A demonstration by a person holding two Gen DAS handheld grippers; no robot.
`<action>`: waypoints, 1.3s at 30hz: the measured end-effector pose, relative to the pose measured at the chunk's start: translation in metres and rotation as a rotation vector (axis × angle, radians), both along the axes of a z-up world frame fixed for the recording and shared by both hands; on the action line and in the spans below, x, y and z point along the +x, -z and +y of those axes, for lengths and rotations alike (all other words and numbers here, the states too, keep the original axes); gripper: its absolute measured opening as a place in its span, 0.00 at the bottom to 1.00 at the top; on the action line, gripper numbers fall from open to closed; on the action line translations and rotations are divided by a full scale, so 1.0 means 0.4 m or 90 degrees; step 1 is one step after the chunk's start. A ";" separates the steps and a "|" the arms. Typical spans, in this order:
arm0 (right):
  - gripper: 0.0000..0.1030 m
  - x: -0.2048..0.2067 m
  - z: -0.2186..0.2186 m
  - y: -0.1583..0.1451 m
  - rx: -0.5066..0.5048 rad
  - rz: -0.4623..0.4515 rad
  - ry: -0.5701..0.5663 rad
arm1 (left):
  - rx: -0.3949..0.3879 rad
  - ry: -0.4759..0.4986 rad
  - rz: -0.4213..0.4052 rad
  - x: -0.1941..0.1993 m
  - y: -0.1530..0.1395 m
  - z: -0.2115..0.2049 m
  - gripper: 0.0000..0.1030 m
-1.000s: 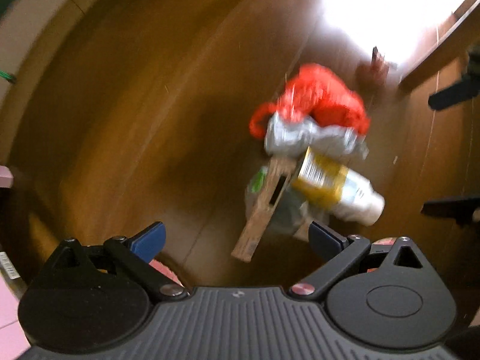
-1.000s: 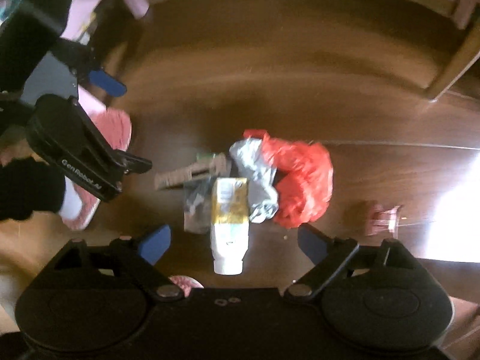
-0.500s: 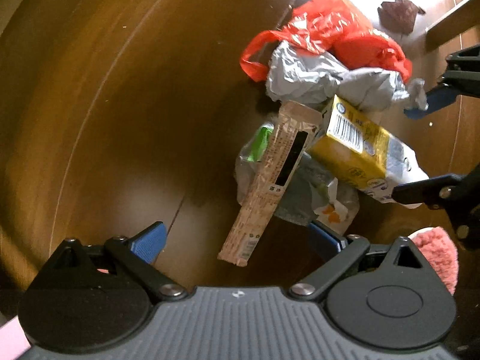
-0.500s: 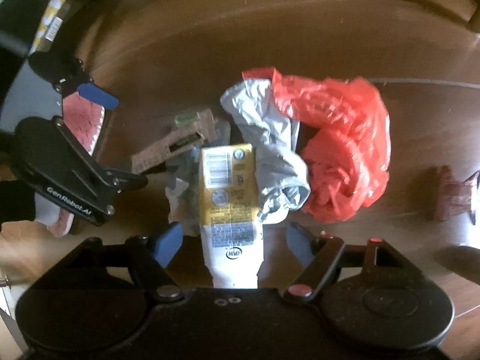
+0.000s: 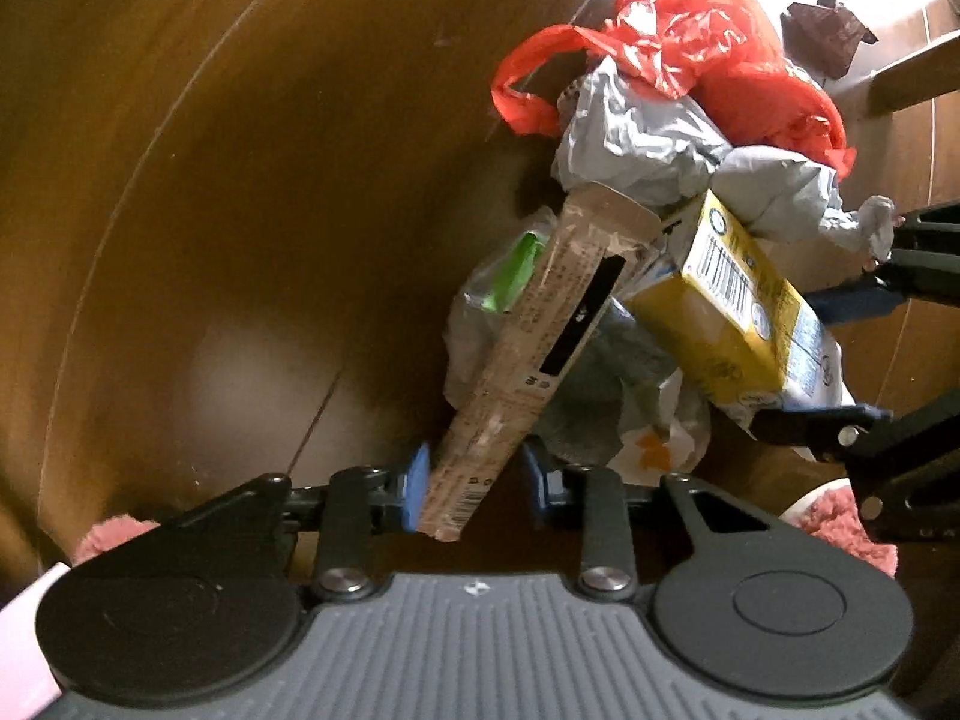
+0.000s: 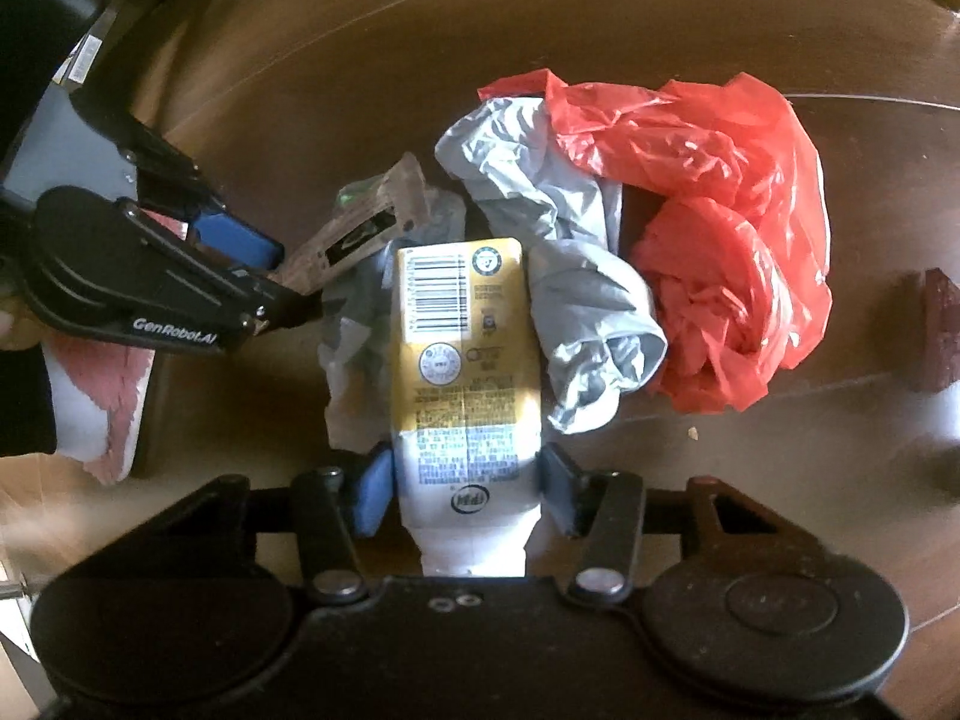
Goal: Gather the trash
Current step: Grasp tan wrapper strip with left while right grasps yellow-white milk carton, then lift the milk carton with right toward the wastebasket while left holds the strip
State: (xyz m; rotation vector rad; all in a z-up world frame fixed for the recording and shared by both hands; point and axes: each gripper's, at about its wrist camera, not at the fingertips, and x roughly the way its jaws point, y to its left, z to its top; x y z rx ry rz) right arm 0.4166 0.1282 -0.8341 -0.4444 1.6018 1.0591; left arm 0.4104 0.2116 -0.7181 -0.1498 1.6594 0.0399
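Both grippers have dropped onto the trash pile since a second ago, and their jaws, wide then, are closing now. My left gripper (image 5: 474, 483) has the long flat brown cardboard sleeve (image 5: 540, 354) between its blue pads; the left pad touches the sleeve's near end, while the right pad stands slightly off it. My right gripper (image 6: 465, 492) brackets the white lower end of the yellow-and-white drink carton (image 6: 462, 348), both pads at the carton's sides, pressing or nearly so; I cannot tell for certain.

At centre frame in the right wrist view the carton lies lengthwise on crumpled clear plastic wrap (image 6: 354, 360). Against its right edge sits a crumpled grey plastic bag (image 6: 570, 276), and beyond that a red plastic bag (image 6: 720, 228). A small dark brown wrapper (image 6: 942, 330) lies apart at the right edge.

Left of the pile in the left wrist view, the dark wooden floor (image 5: 240, 210) is bare. Pink fuzzy slippers (image 5: 840, 516) crowd the lower right corner there, just beside the right gripper's arm.
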 end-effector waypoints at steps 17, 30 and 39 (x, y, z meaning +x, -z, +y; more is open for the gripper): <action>0.49 0.033 -0.037 -0.244 0.036 -0.008 0.071 | 0.035 -0.022 0.005 0.015 -0.178 0.051 0.20; 0.49 0.068 -0.132 -0.558 0.050 -0.160 0.121 | 0.051 -0.078 -0.049 -0.031 -0.440 -0.026 0.06; 0.49 0.105 -0.236 -0.788 0.114 -0.208 0.213 | 0.030 -0.150 -0.130 -0.076 -0.668 -0.048 0.06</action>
